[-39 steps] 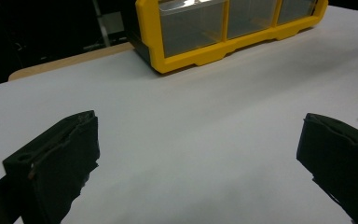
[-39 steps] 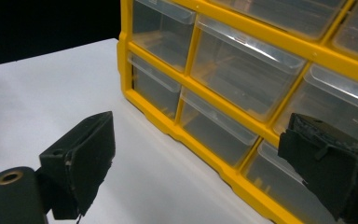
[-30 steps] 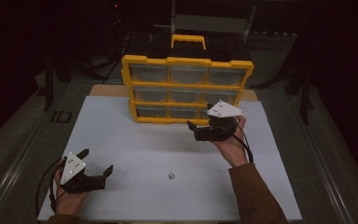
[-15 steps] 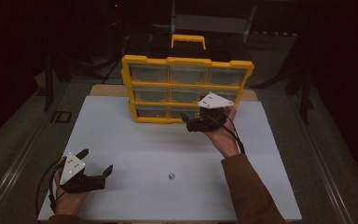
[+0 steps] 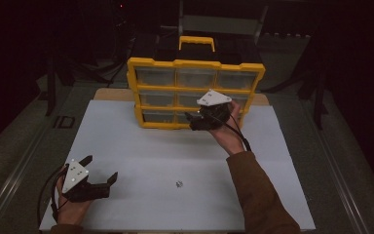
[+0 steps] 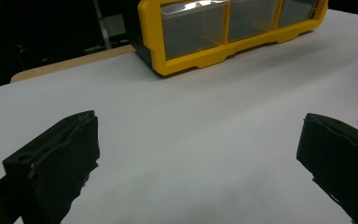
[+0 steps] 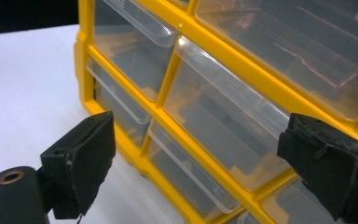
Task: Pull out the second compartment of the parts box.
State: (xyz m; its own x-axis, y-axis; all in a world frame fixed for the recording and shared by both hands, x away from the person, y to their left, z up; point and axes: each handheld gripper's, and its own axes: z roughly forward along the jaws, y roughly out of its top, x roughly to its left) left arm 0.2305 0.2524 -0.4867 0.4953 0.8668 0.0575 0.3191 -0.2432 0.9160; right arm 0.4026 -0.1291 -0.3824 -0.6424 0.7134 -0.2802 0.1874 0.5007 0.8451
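We cannot make out what the tiny metal bits (image 5: pixel 178 184) on the white table (image 5: pixel 141 146) are; the left gripper view cuts them at its right edge. The right gripper (image 5: pixel 198 120) and hand (image 5: pixel 224 131) hide part of the yellow drawer cabinet (image 5: pixel 151 63), and its clear drawers' (image 7: pixel 223 121) contents stay blurred

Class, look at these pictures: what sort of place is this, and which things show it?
Probably a workshop or lab bench: a yellow parts organiser with clear drawers, a white work mat, and small screws lying loose.
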